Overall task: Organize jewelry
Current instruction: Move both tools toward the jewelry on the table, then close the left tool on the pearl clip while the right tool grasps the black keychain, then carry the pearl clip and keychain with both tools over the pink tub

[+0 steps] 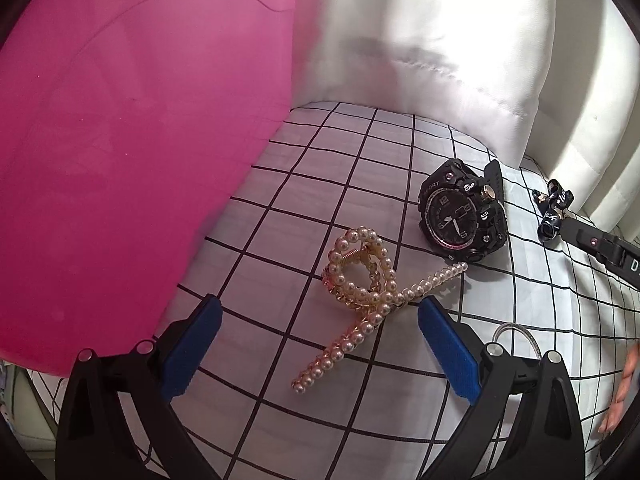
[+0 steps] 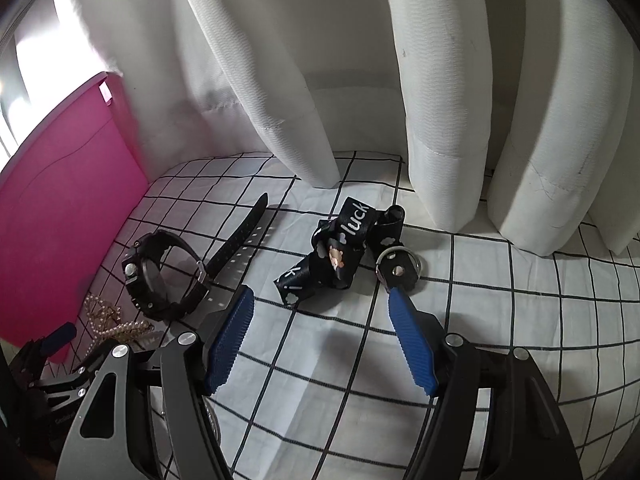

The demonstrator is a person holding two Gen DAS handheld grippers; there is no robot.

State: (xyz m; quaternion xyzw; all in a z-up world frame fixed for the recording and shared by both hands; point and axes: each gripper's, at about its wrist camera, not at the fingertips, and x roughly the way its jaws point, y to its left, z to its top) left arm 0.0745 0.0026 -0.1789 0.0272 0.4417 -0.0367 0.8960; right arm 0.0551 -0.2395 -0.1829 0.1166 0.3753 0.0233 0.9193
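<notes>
Pearl hair clip lies between open left gripper fingers.

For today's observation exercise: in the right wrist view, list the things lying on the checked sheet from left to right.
pink box → pearl hair clip → black sport watch → black "luck" lanyard → lanyard's metal ring

A white sheet with a black grid covers the surface. White curtains hang in folds at twelve o'clock, with daylight glowing through at ten o'clock.
</notes>
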